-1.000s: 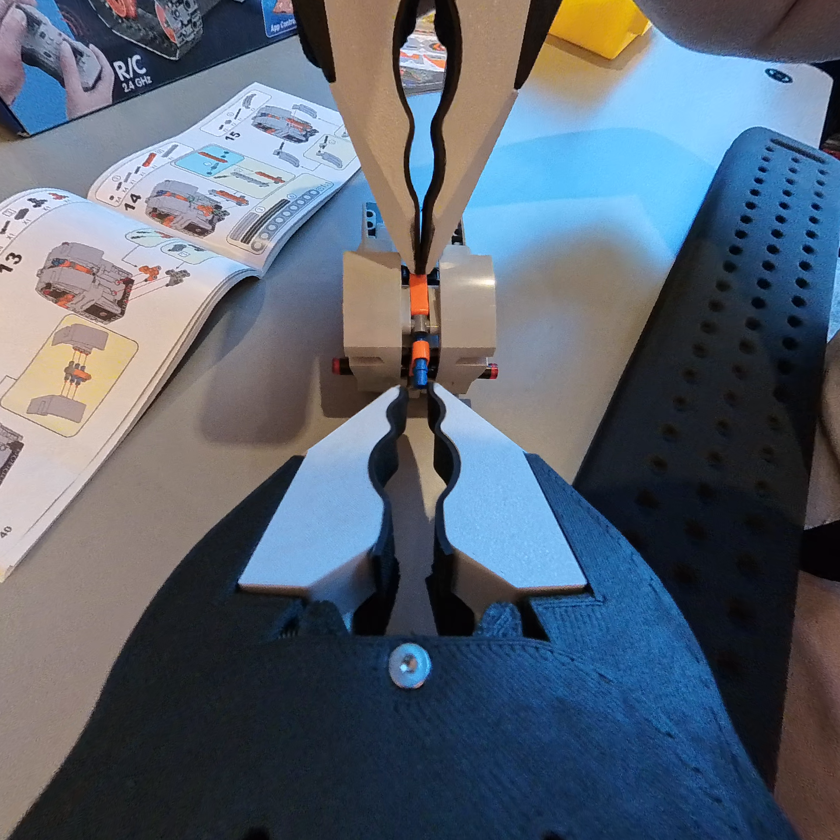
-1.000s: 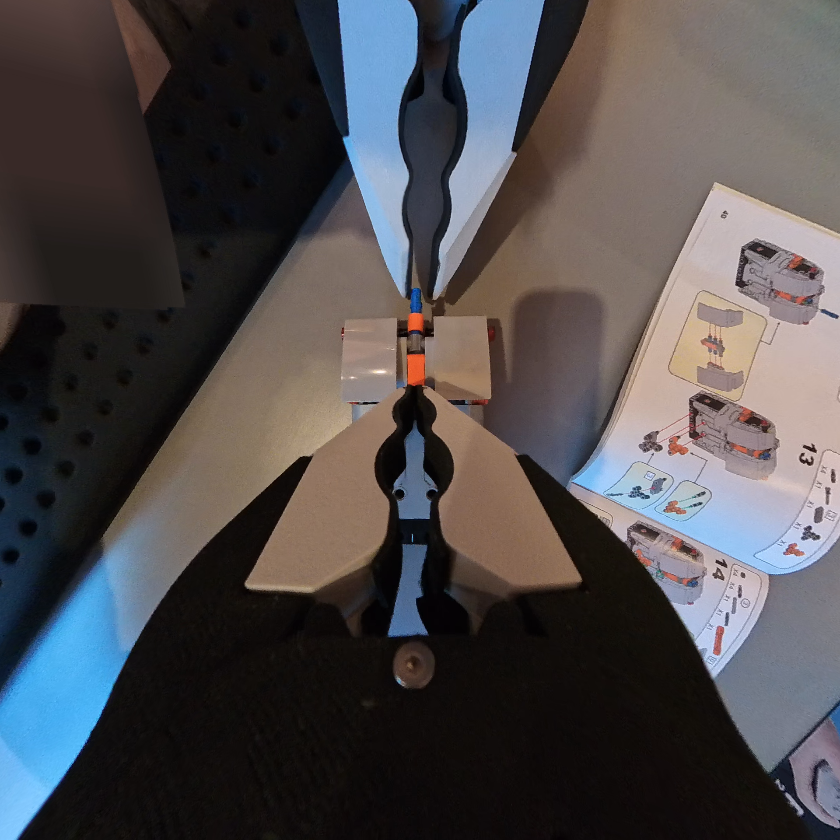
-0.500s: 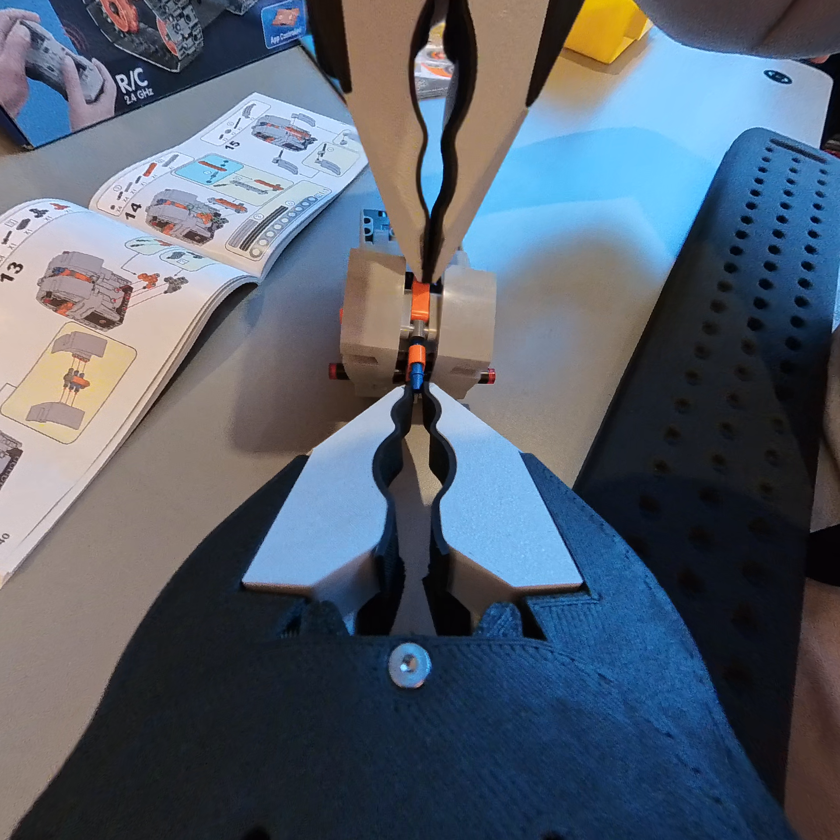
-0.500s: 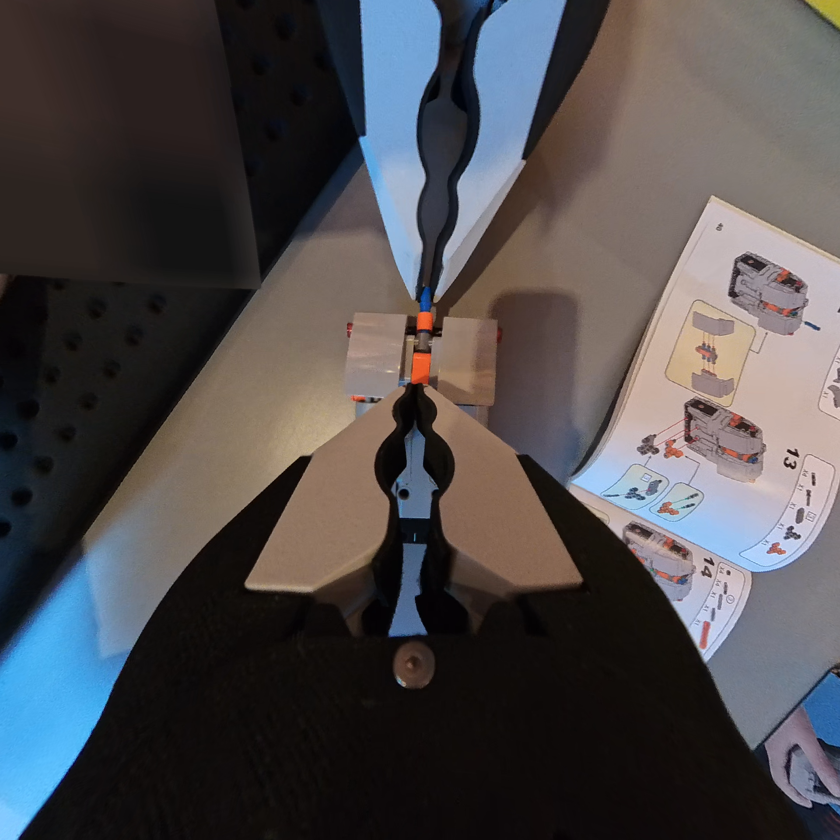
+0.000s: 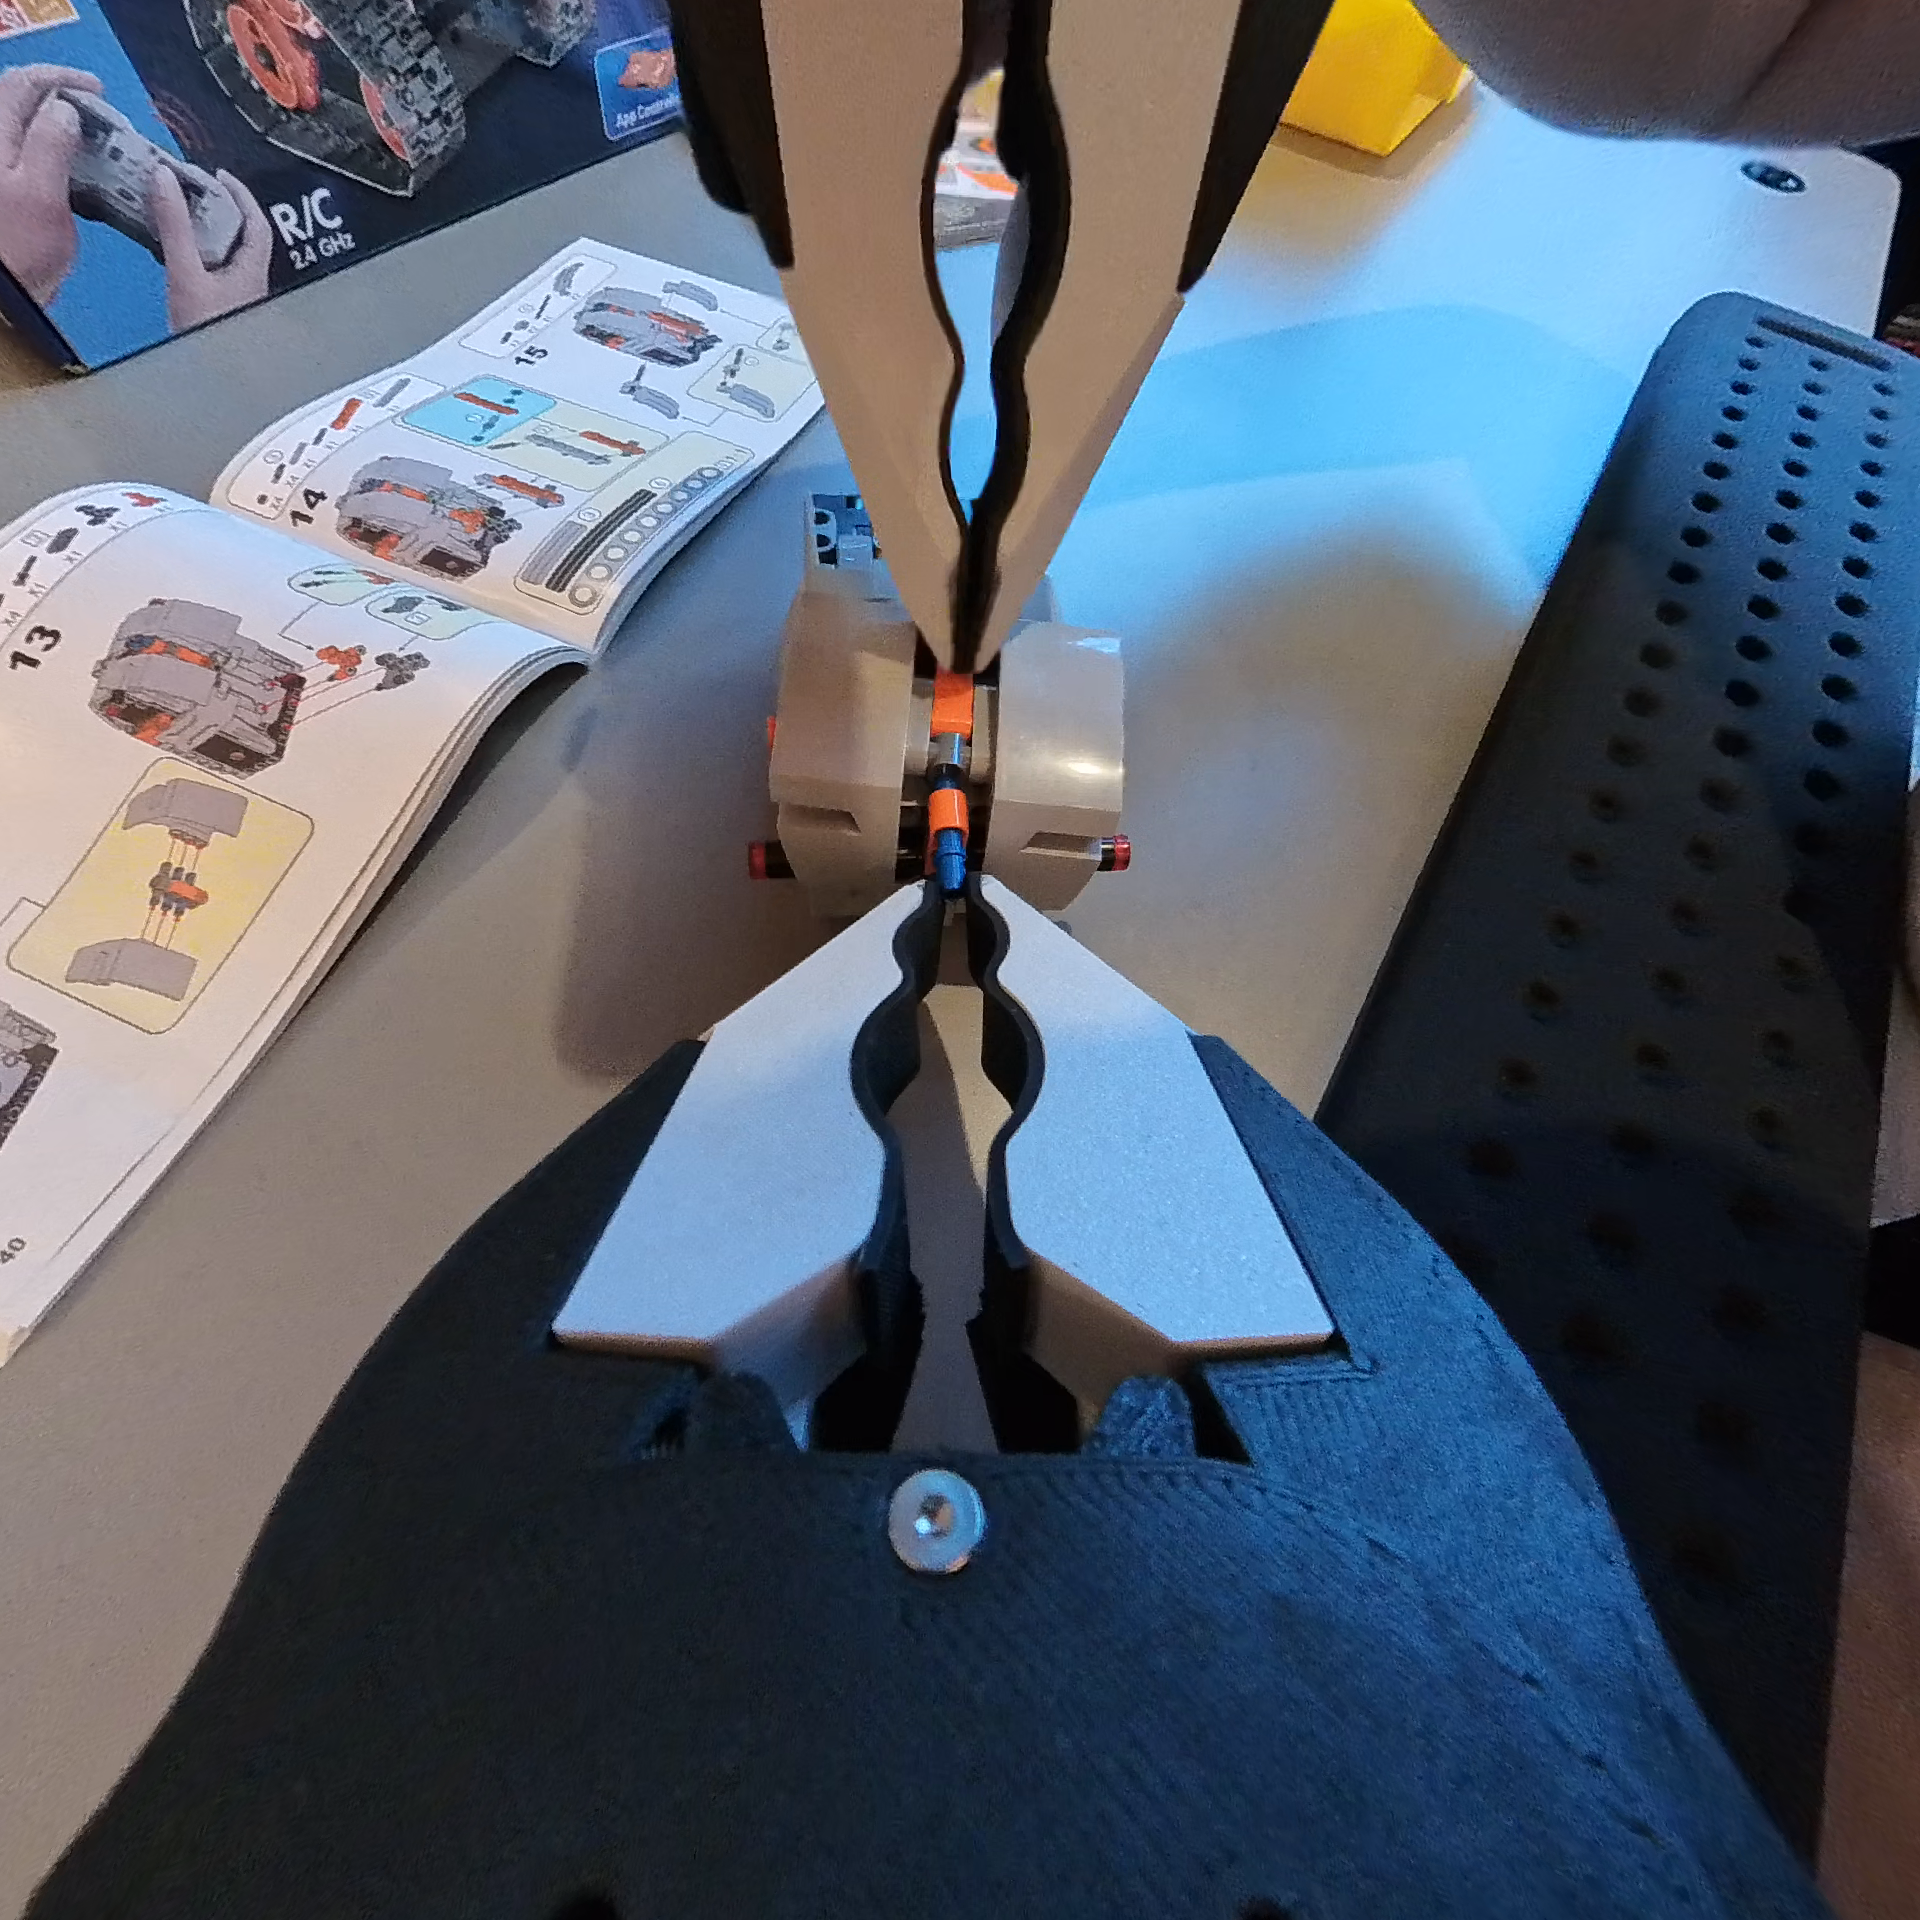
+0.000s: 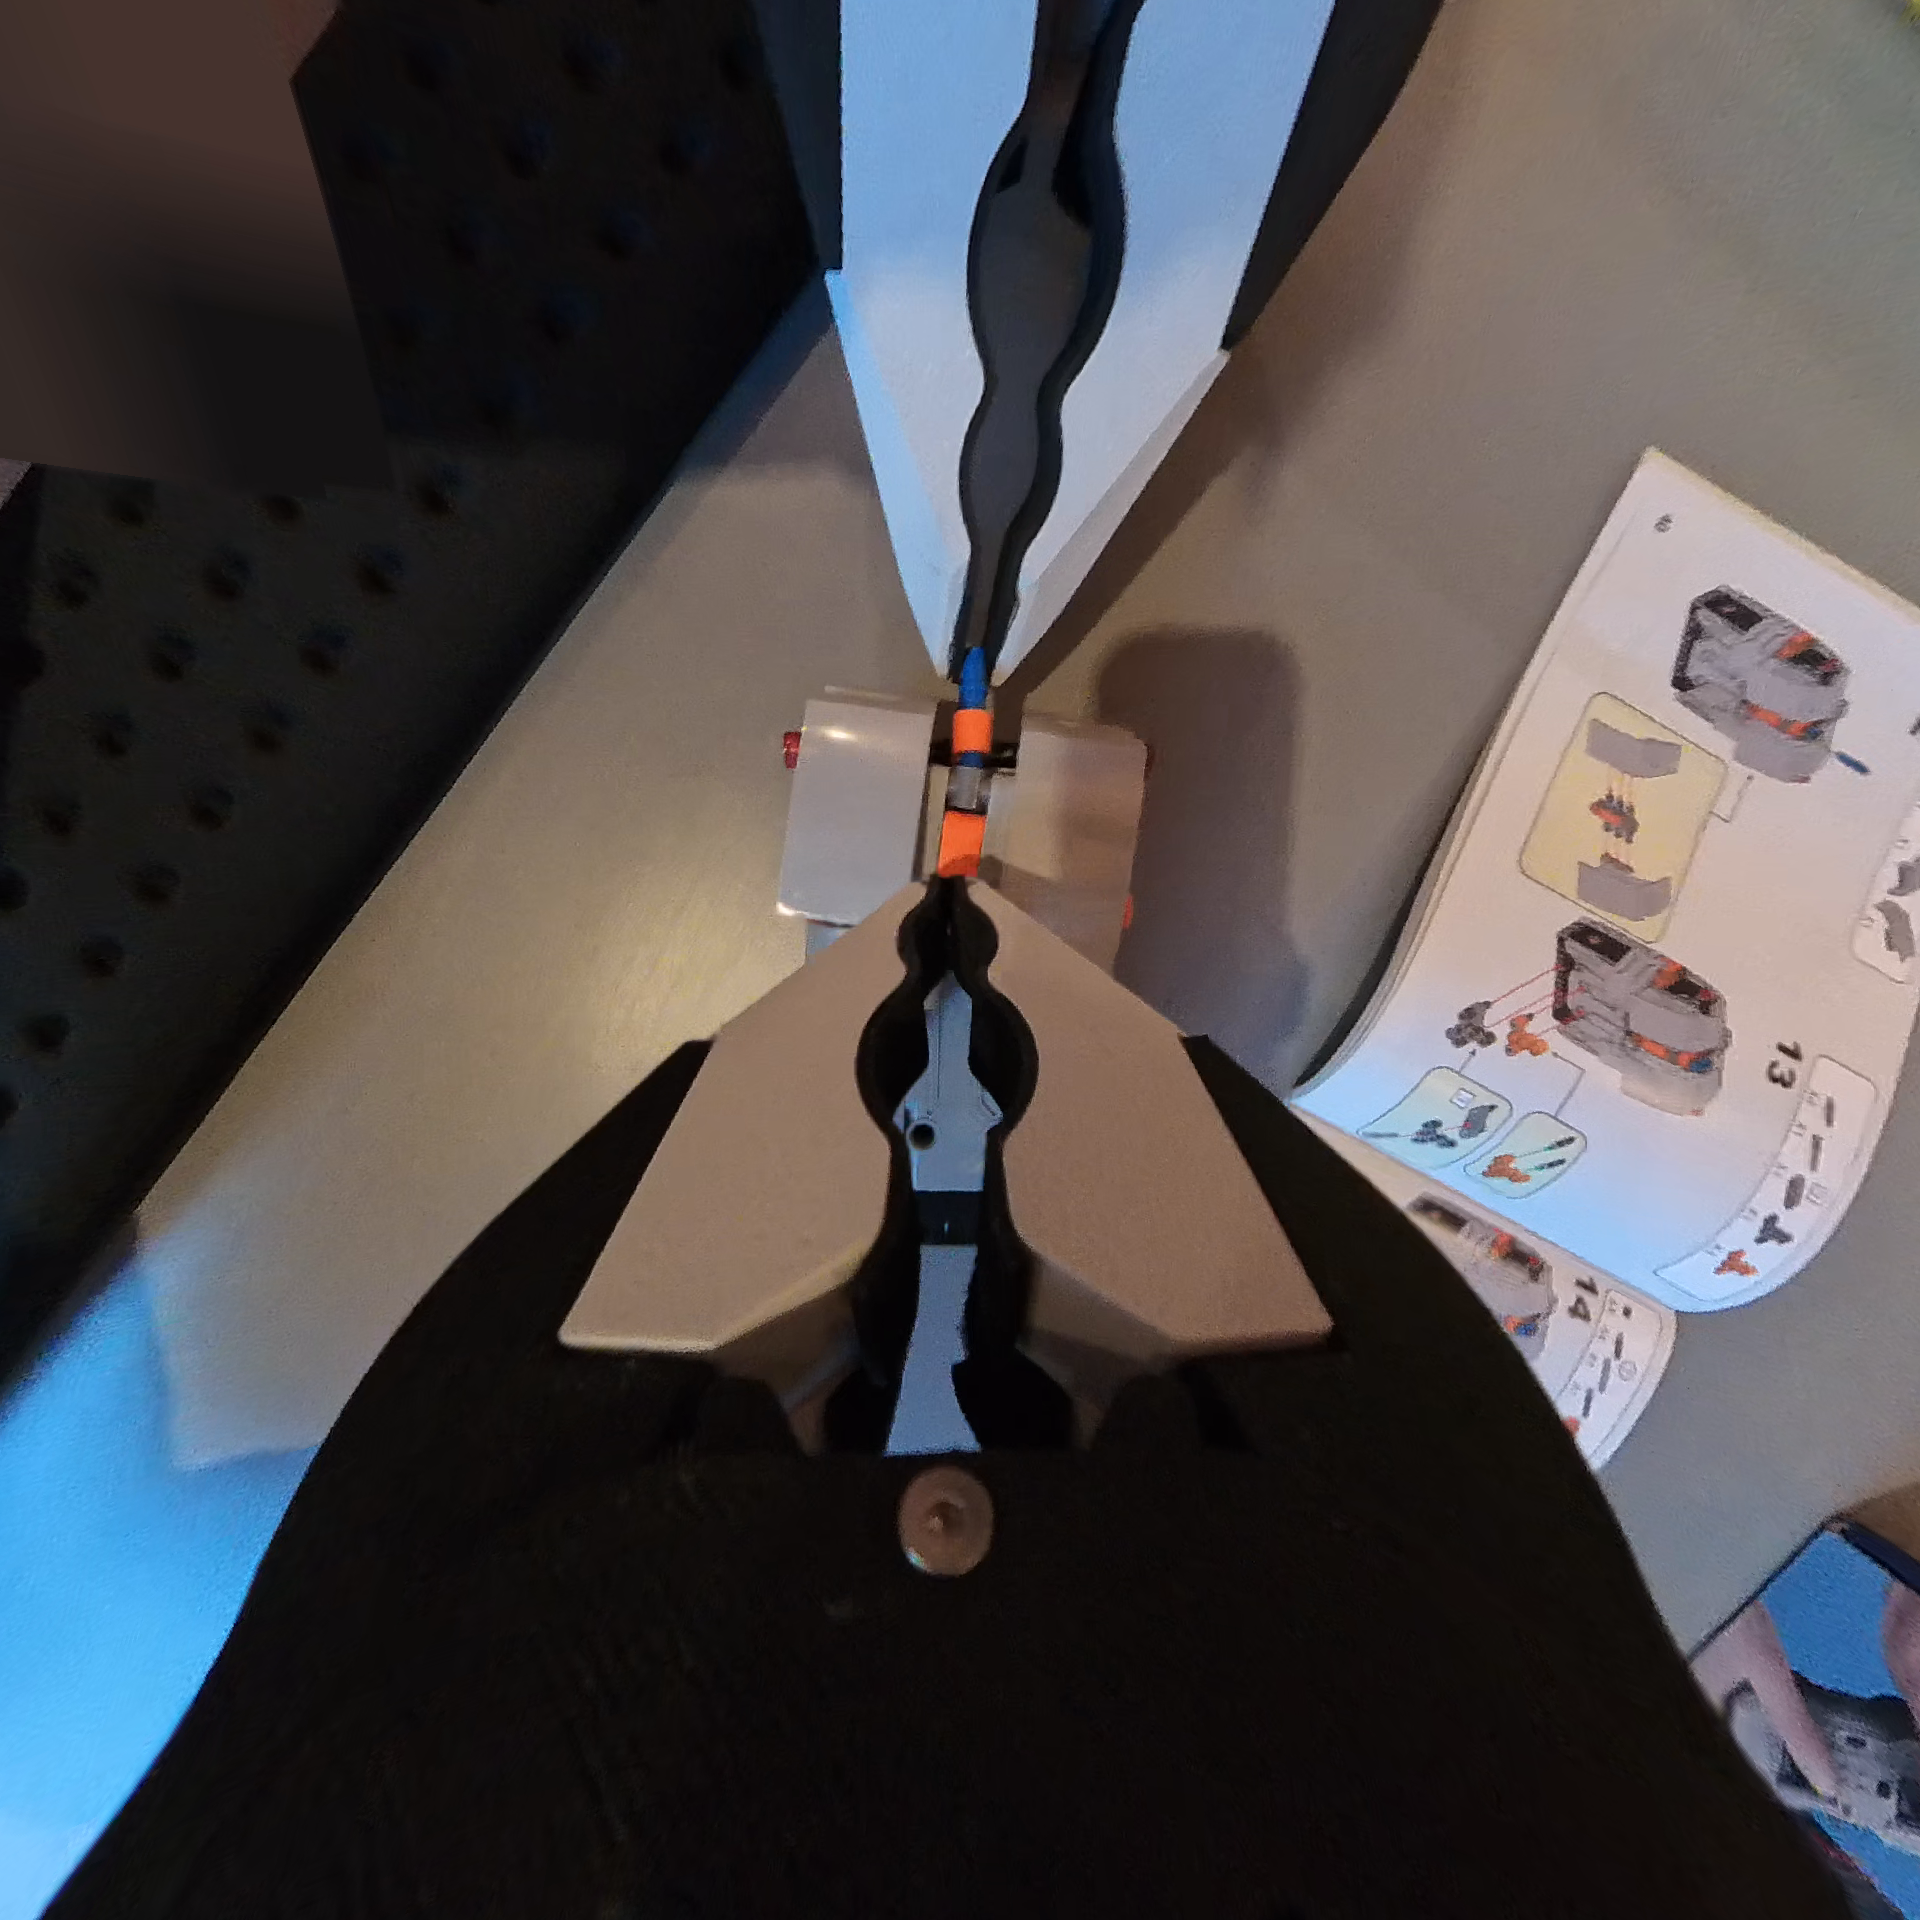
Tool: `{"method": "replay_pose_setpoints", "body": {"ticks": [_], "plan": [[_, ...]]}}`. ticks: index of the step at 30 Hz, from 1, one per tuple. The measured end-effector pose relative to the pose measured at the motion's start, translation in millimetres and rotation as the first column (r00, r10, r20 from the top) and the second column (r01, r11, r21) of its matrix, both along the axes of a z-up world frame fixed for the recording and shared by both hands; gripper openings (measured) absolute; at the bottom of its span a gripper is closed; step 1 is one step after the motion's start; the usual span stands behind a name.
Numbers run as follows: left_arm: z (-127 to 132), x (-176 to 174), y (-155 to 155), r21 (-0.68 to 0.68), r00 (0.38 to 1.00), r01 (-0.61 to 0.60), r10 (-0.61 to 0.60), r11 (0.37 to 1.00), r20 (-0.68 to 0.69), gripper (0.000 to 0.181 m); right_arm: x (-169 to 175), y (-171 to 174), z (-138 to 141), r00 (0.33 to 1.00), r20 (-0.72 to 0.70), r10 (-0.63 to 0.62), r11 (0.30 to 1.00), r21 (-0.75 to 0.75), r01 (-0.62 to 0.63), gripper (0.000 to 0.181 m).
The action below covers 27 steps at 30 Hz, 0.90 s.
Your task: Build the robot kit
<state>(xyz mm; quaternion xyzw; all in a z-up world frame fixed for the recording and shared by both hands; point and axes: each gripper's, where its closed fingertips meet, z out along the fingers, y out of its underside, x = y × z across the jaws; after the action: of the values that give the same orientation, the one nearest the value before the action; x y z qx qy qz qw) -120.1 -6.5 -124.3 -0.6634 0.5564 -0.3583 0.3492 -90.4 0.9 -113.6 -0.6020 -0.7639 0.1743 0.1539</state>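
A small grey brick assembly (image 5: 1049, 748) stands on the grey table (image 5: 1299, 468). An axle with two orange connectors (image 5: 951, 701) and a blue pin (image 5: 948, 868) runs down its middle gap. My left gripper (image 5: 951, 902) is shut on the blue pin at the near end. My right gripper (image 5: 961, 657) comes in from the far side, its tips shut on the far orange connector. In the right wrist view, my right gripper (image 6: 951, 912) meets the orange connector (image 6: 961, 844), and the left gripper (image 6: 977, 665) pinches the blue pin (image 6: 974, 675) opposite. The grey assembly (image 6: 852, 821) lies between them.
An open instruction booklet (image 5: 312, 644) lies left of the assembly; it also shows in the right wrist view (image 6: 1662, 935). A blue toy box (image 5: 260, 135) and a yellow box (image 5: 1371, 94) stand at the back. A black perforated panel (image 5: 1662, 831) runs along the right. A person's arm (image 5: 1714, 52) is top right. About 4 cm separates my left fingertips from my right.
Both grippers stay shut on the axle ends. The assembly has turned and tilted slightly between them, and the right wrist view has shifted so the booklet sits farther right.
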Motion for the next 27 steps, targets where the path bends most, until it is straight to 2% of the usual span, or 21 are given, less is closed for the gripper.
{"method": "replay_pose_setpoints", "body": {"ticks": [5, 12, 17, 23, 27], "plan": [[0, -1, 2, -0.001, 1.0, -0.009, 0.009, 1.0, 0.002, 0.002, -3, 2, 1, 0.998, 0.004, 0.057, 0.997, 0.056, -0.057, 0.0], [-1, 1, -2, -0.004, 1.0, 0.018, -0.018, 1.0, 0.002, 0.002, -12, -1, 1, 0.993, -0.093, 0.072, 0.997, 0.006, -0.071, 0.0], [0, 1, 0, -0.013, 1.0, 0.011, -0.011, 1.0, 0.014, 0.002, -9, 0, 2, 0.991, -0.099, 0.092, 0.996, 0.03, -0.09, 0.0], [1, -1, 2, -0.025, 1.0, -0.001, 0.001, 1.0, 0.021, 0.009, 10, 13, 21, 0.984, -0.179, -0.024, 0.999, -0.029, 0.019, 0.0], [4, -2, 1, -0.027, 1.0, 0.008, -0.007, 1.0, 0.027, 0.007, 0, 12, 22, 0.961, -0.252, -0.114, 0.991, -0.097, 0.092, 0.007]]}}
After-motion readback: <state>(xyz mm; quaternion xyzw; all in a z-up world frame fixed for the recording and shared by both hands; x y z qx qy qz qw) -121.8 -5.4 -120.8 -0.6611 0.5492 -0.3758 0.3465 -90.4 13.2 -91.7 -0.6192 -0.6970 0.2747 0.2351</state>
